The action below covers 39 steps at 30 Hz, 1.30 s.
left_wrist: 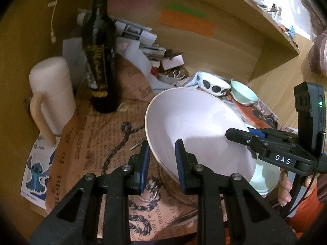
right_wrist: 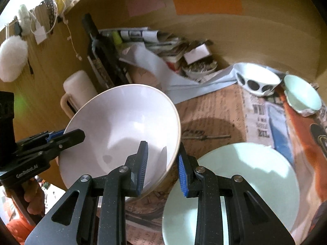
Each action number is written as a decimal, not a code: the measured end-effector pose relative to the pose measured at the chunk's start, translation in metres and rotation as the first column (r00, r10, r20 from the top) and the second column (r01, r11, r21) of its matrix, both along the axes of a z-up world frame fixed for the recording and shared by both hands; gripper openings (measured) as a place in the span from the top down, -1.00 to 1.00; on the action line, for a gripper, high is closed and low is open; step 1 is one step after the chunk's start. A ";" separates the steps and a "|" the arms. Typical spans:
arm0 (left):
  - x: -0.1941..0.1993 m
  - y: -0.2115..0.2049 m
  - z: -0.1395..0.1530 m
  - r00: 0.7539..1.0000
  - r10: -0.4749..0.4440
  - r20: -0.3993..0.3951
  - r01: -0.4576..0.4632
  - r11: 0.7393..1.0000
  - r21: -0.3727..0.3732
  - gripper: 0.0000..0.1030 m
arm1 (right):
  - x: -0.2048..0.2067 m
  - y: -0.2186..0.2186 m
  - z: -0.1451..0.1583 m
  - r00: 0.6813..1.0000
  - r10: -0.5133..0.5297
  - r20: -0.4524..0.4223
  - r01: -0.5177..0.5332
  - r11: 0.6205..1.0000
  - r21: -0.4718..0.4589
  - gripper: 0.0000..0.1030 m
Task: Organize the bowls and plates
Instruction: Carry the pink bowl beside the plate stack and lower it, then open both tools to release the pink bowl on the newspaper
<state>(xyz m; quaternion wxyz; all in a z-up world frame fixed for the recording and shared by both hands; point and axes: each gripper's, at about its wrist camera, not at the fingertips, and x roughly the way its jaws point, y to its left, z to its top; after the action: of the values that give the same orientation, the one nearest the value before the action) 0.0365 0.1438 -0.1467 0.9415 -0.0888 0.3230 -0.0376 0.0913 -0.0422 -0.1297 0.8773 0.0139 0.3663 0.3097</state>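
Note:
A large white bowl (left_wrist: pixel 196 130) is held tilted above the table between both grippers; it also shows in the right wrist view (right_wrist: pixel 122 130). My left gripper (left_wrist: pixel 162 161) straddles its near rim, one finger inside and one outside. My right gripper (right_wrist: pixel 162 163) straddles the opposite rim the same way, and shows in the left wrist view (left_wrist: pixel 239 134). A pale green plate (right_wrist: pixel 241 183) lies on the table under the right gripper. A white bowl with dark spots (right_wrist: pixel 255 81) and a small pale green bowl (right_wrist: pixel 302 96) stand at the back right.
A dark wine bottle (left_wrist: pixel 100 61) and a cream mug (left_wrist: pixel 51 96) stand at the left. Papers and clutter (left_wrist: pixel 147 47) pile against the wooden back wall (left_wrist: pixel 214 47). A printed newspaper-style mat (left_wrist: pixel 102 143) covers the table.

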 end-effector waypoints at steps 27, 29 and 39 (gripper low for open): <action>0.001 0.018 -0.039 0.997 0.015 -0.080 -0.019 0.999 -0.046 0.51 | 0.003 0.039 -0.031 0.997 0.071 -0.038 -0.077 0.980 -0.182 0.45; 0.000 0.018 -0.037 0.997 0.034 -0.074 -0.036 0.999 -0.024 0.45 | 0.003 0.036 -0.030 0.996 0.075 -0.041 -0.081 0.981 -0.173 0.45; -0.018 0.015 0.004 0.996 0.078 0.036 -0.078 0.997 0.023 0.19 | -0.006 -0.002 0.002 0.998 0.027 0.055 -0.021 0.994 -0.108 0.27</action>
<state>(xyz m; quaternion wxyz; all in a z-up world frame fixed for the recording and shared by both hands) 0.0184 0.1590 -0.1429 0.9488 -0.0892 0.3029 0.0016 0.0853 -0.0442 -0.1276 0.8830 -0.0466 0.3578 0.3002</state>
